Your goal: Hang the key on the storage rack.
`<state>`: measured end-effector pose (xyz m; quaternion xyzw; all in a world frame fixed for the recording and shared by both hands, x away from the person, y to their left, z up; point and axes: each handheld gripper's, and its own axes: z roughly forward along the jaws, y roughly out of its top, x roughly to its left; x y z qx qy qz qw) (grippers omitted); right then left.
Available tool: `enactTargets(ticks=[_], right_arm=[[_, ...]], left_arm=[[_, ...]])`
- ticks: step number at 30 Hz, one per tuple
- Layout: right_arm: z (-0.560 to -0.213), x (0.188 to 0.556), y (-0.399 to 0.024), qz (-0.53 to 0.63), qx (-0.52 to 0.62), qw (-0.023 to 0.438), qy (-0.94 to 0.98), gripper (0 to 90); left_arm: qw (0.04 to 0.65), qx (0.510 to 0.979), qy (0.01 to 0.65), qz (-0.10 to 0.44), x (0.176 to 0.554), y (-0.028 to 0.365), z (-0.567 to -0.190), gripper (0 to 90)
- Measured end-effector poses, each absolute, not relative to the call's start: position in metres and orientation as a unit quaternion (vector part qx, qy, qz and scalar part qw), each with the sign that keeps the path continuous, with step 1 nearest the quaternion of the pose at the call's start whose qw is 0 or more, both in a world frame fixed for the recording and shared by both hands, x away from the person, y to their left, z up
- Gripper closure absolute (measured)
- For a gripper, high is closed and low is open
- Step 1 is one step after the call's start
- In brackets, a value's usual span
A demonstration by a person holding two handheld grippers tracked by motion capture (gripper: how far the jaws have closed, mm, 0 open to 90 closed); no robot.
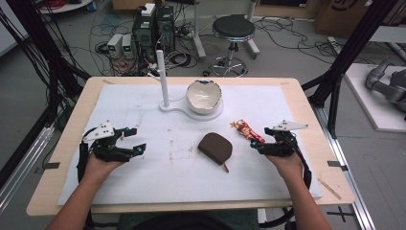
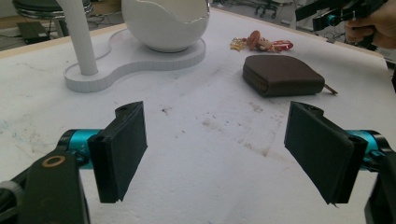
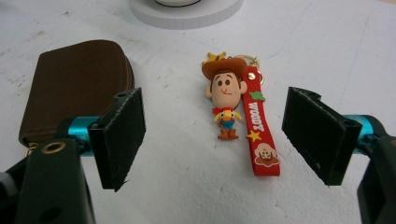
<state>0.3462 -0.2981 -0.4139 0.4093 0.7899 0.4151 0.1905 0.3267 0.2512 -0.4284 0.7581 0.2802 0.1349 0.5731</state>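
Note:
A cowboy-figure keychain (image 3: 226, 102) with a red strap (image 3: 259, 130) lies flat on the white mat. My right gripper (image 3: 215, 137) hovers over it with jaws wide open, the figure and strap between the pads, untouched. In the high view the keychain (image 1: 246, 131) lies just ahead of the right gripper (image 1: 262, 142). A brown zip wallet (image 1: 215, 147) rests mid-table, left of the right gripper. My left gripper (image 1: 130, 141) stands open at the mat's left side, nothing between its jaws. The left gripper view has the wallet (image 2: 281, 74) and keychain (image 2: 261, 43) farther off.
A white egg-shaped bowl (image 1: 204, 96) sits on a white base with an upright post (image 1: 162, 76) at the mat's far middle. The white mat (image 1: 143, 115) covers a wooden table (image 1: 313, 139). Beyond it stand a stool (image 1: 233, 29), computers and cables.

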Motion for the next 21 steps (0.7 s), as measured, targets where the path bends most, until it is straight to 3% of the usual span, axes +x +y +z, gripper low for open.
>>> enactTargets(ticks=[21], right_arm=[[-0.419, 0.350, -0.290, 0.390, 0.401, 0.209, 0.802, 22.8]], left_arm=[[0.585, 0.754, 0.274, 0.123, 0.334, 0.241, -0.428, 21.1]])
